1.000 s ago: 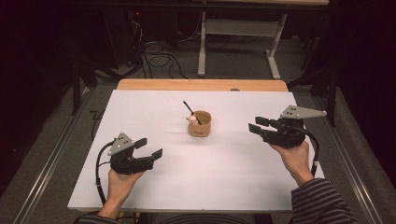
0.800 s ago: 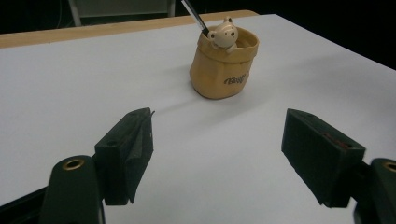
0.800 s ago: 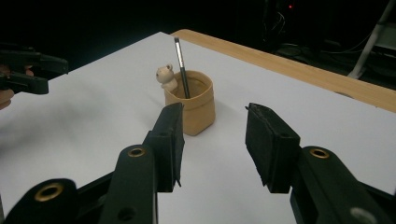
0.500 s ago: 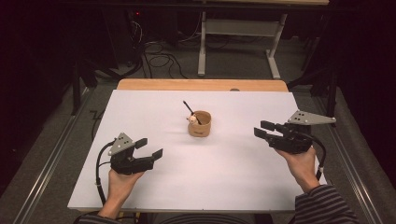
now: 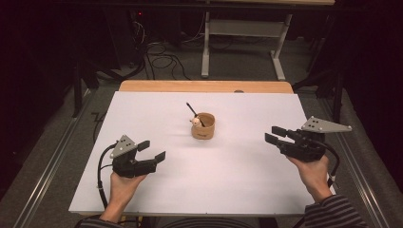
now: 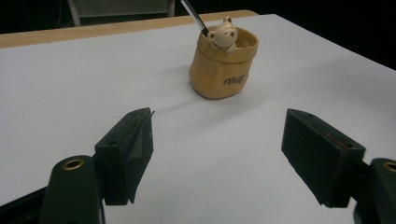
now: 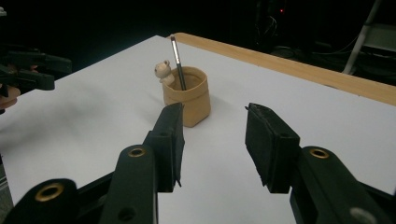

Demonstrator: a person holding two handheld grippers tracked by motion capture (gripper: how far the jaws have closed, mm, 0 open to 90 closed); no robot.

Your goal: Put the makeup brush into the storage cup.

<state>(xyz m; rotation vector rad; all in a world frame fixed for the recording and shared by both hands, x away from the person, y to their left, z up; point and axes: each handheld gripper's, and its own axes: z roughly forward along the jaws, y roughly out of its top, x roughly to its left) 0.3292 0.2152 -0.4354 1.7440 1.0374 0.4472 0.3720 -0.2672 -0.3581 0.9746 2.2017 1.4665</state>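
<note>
From the high view, a small tan cup (image 5: pixel 203 126) with a dark pen (image 5: pixel 194 113) leaning in it is seen standing untouched at the middle of the white table (image 5: pixel 237 190), with the left claw (image 5: pixel 153 150) and the right claw (image 5: pixel 276 136) both held spread and empty, well apart from it on either side, so the work is judged barely begun. In the left gripper view, the cup (image 6: pixel 223 65) is found ahead of wide jaws, soft and sack-like, with a little bear figure (image 6: pixel 223 35) at its rim. In the right gripper view, the cup (image 7: pixel 188 95) is lined up beyond half-spread jaws, nothing pinched, a grasp left to be made.
</note>
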